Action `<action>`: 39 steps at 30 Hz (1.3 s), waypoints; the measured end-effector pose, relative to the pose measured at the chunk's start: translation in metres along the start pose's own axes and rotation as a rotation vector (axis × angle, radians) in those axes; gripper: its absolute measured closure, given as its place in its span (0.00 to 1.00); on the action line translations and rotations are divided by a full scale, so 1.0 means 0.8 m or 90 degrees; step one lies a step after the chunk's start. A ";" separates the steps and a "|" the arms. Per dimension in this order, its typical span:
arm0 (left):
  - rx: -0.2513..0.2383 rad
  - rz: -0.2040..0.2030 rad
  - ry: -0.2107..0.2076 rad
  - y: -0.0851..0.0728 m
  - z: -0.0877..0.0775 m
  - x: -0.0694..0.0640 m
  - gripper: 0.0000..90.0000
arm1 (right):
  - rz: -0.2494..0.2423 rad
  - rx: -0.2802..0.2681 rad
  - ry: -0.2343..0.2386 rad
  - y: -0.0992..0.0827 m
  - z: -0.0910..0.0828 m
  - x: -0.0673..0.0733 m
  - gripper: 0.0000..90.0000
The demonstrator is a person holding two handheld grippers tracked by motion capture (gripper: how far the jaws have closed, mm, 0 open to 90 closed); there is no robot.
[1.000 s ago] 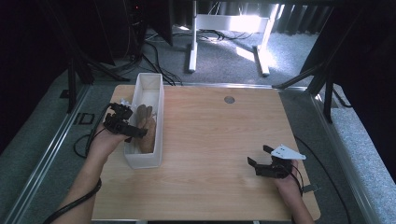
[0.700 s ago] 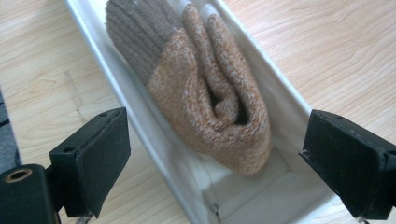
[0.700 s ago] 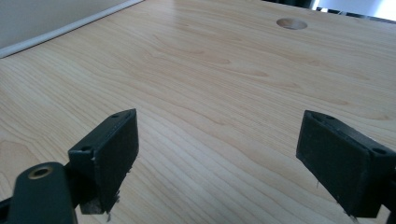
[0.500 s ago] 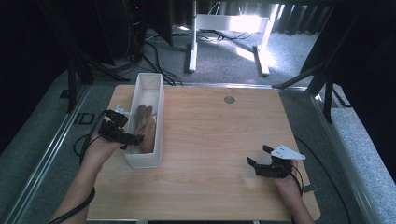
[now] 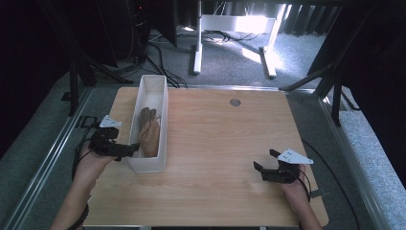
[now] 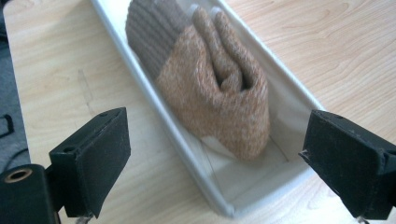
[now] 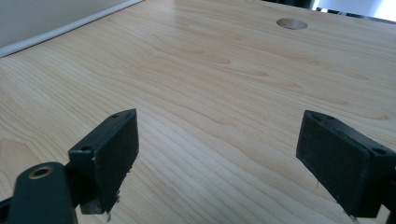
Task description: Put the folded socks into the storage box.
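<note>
We log the left claw [image 5: 131, 148] at the counter's [image 5: 220, 143] left edge, jaws spread wide and empty, tips just at the near outer wall of the long white bin [image 5: 153, 165]. The knitted mitten [image 5: 149, 134] lies inside the bin's near half, cuff pointing away, just ahead of the claw and apart from it. In the left gripper view the mitten [image 6: 215, 88] sits between the two jaws' lines of sight, beyond them; the bin's [image 6: 205, 186] far end is cut off there. The right claw [image 5: 262, 165] rests near the counter's right front, jaws wide apart, holding nothing, well apart from the bin. A round hole [image 5: 235, 102] marks the counter's far side.
</note>
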State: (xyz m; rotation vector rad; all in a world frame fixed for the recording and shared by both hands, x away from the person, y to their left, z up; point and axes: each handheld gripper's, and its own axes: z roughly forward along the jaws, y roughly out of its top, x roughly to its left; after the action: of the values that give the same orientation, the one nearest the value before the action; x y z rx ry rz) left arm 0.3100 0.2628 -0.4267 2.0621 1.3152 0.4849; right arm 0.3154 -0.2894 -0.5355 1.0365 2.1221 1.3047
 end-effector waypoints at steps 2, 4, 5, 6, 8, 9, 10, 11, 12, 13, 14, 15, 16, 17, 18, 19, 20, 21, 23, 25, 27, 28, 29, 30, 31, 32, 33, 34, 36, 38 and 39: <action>0.003 0.002 0.007 -0.009 0.000 0.001 0.09 | -0.001 0.001 -0.001 0.000 0.000 0.000 0.14; 0.002 0.002 0.004 -0.016 0.000 0.002 0.09 | 0.000 0.001 0.000 0.000 0.000 0.001 0.14; -0.003 0.002 0.002 -0.020 0.000 0.003 0.09 | -0.001 0.001 -0.001 0.000 0.000 0.001 0.14; -0.008 0.000 -0.003 -0.023 0.000 0.003 0.09 | -0.001 0.001 0.000 0.000 0.000 0.001 0.14; -0.015 -0.002 -0.006 -0.029 -0.002 0.004 0.09 | -0.001 0.001 0.000 0.000 0.000 0.001 0.14; -0.018 -0.002 -0.007 -0.033 -0.002 0.004 0.09 | 0.000 0.001 -0.001 0.001 0.000 0.001 0.14; -0.017 0.000 -0.006 -0.037 -0.002 0.004 0.09 | -0.001 0.000 0.000 0.001 0.000 0.001 0.14; -0.026 0.004 -0.003 -0.041 -0.003 0.004 0.09 | -0.002 0.000 0.000 0.001 0.000 0.001 0.14; -0.029 0.003 0.000 -0.045 -0.004 0.004 0.09 | -0.001 0.000 -0.001 0.001 0.000 0.001 0.14; -0.031 0.001 0.000 -0.050 -0.004 0.005 0.09 | -0.001 0.000 0.000 0.000 0.000 0.001 0.14; -0.038 0.001 0.001 -0.055 -0.004 0.006 0.09 | -0.001 0.000 0.000 0.000 0.000 0.001 0.14; -0.039 -0.005 0.008 -0.059 -0.004 0.007 0.09 | -0.002 0.001 -0.001 0.000 0.000 0.001 0.14; -0.045 -0.007 0.009 -0.064 -0.004 0.008 0.09 | -0.002 0.000 0.000 0.000 0.000 0.001 0.14; -0.049 -0.009 0.006 -0.069 -0.004 0.010 0.09 | -0.002 0.000 0.000 0.001 -0.001 0.001 0.14; -0.054 -0.013 0.005 -0.074 -0.004 0.011 0.09 | -0.001 0.000 0.000 0.001 -0.001 0.001 0.14; -0.056 -0.014 0.005 -0.079 -0.003 0.012 0.09 | -0.001 0.000 0.000 0.001 0.000 0.001 0.14; -0.054 -0.015 0.003 -0.084 -0.001 0.013 0.09 | -0.002 0.000 -0.001 0.000 0.000 0.001 0.14; -0.054 -0.013 0.003 -0.088 0.001 0.013 0.09 | -0.002 0.001 0.000 0.001 0.000 0.001 0.14; -0.051 -0.011 0.006 -0.096 0.005 0.013 0.09 | -0.002 0.000 -0.001 0.001 0.000 0.001 0.14; -0.051 -0.010 0.006 -0.104 0.009 0.012 0.09 | -0.003 0.000 -0.001 0.000 0.000 0.001 0.14; -0.055 -0.013 0.007 -0.111 0.013 0.013 0.09 | -0.003 0.000 -0.001 0.000 0.000 0.001 0.14; -0.065 -0.017 0.003 -0.115 0.015 0.013 0.09 | -0.005 0.000 -0.001 0.000 0.000 0.001 0.14; -0.073 -0.021 -0.004 -0.119 0.016 0.014 0.09 | -0.004 0.000 -0.001 0.000 0.000 0.001 0.14; -0.078 -0.023 -0.010 -0.123 0.018 0.014 0.09 | -0.004 0.000 -0.001 0.000 0.000 0.001 0.14; -0.078 -0.023 -0.010 -0.123 0.018 0.014 0.09 | -0.004 0.000 -0.001 0.000 0.000 0.001 0.14; -0.087 -0.024 -0.015 -0.130 0.022 0.014 0.09 | -0.004 0.000 -0.002 0.000 0.000 0.001 0.14; -0.088 -0.024 -0.018 -0.133 0.024 0.014 0.09 | -0.003 -0.001 -0.001 0.000 0.000 0.001 0.14; -0.090 -0.024 -0.020 -0.136 0.026 0.014 0.09 | -0.003 -0.001 -0.001 0.000 0.000 0.001 0.14; -0.101 -0.034 -0.024 -0.143 0.029 0.013 0.09 | -0.004 -0.001 -0.001 0.000 0.000 0.001 0.14; -0.103 -0.045 -0.027 -0.149 0.032 0.013 0.09 | -0.004 -0.001 -0.002 0.000 0.000 0.001 0.14; -0.107 -0.047 -0.023 -0.151 0.033 0.013 0.09 | -0.003 -0.001 -0.002 0.000 0.000 0.001 0.14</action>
State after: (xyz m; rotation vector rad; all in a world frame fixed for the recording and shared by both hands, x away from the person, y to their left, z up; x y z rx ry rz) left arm 0.2497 0.2997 -0.5291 1.8696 1.2793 0.5047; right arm 0.3149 -0.2888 -0.5356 1.0309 2.1200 1.3015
